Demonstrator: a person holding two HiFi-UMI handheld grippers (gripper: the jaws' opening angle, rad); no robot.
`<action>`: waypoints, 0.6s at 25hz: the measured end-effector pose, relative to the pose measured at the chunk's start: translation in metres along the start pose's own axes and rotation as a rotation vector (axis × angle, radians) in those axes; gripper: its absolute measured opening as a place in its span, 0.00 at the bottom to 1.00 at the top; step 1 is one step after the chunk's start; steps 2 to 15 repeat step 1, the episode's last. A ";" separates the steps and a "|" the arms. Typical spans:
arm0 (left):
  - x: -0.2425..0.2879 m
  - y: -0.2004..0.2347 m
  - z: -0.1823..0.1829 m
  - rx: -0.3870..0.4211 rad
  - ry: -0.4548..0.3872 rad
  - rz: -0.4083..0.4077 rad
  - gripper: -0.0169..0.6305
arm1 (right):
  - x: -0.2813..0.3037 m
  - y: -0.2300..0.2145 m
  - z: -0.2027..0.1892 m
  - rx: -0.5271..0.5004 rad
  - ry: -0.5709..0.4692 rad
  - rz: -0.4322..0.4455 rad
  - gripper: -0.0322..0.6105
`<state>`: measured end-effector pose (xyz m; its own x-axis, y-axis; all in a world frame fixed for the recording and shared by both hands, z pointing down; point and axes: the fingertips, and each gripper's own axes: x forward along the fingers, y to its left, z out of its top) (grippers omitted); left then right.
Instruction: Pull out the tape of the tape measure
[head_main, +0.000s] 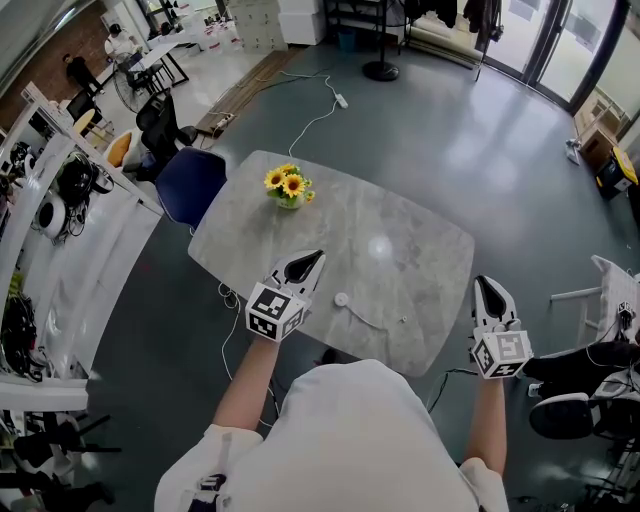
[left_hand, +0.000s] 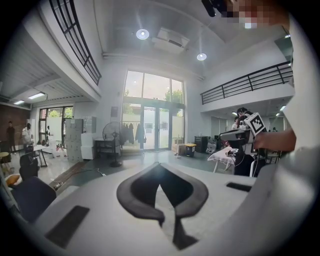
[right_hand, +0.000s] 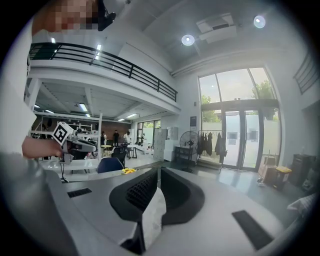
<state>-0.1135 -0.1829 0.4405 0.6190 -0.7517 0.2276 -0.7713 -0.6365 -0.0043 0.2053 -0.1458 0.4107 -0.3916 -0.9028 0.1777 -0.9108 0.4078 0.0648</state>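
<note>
A small round white tape measure (head_main: 342, 298) lies on the grey marble table (head_main: 400, 240) near its front edge. A thin strip of tape (head_main: 372, 319) runs from it to the right and ends at a small tab (head_main: 403, 320). My left gripper (head_main: 319, 255) hovers over the table just left of the case, jaws shut and empty (left_hand: 159, 167). My right gripper (head_main: 484, 283) hangs beyond the table's right front corner, well off the tab, jaws together with nothing between them (right_hand: 157, 170). Neither gripper view shows the tape measure.
A vase of sunflowers (head_main: 288, 187) stands at the table's far left. A blue chair (head_main: 190, 185) sits past the left end. White racks (head_main: 70, 240) line the left. A chair (head_main: 570, 405) and a white stand (head_main: 610, 290) are on the right.
</note>
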 end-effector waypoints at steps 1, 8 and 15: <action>0.000 -0.001 0.001 0.001 0.000 -0.002 0.04 | 0.000 0.000 0.001 -0.001 -0.001 0.000 0.12; 0.000 -0.001 0.001 0.001 0.000 -0.002 0.04 | 0.000 0.000 0.001 -0.001 -0.001 0.000 0.12; 0.000 -0.001 0.001 0.001 0.000 -0.002 0.04 | 0.000 0.000 0.001 -0.001 -0.001 0.000 0.12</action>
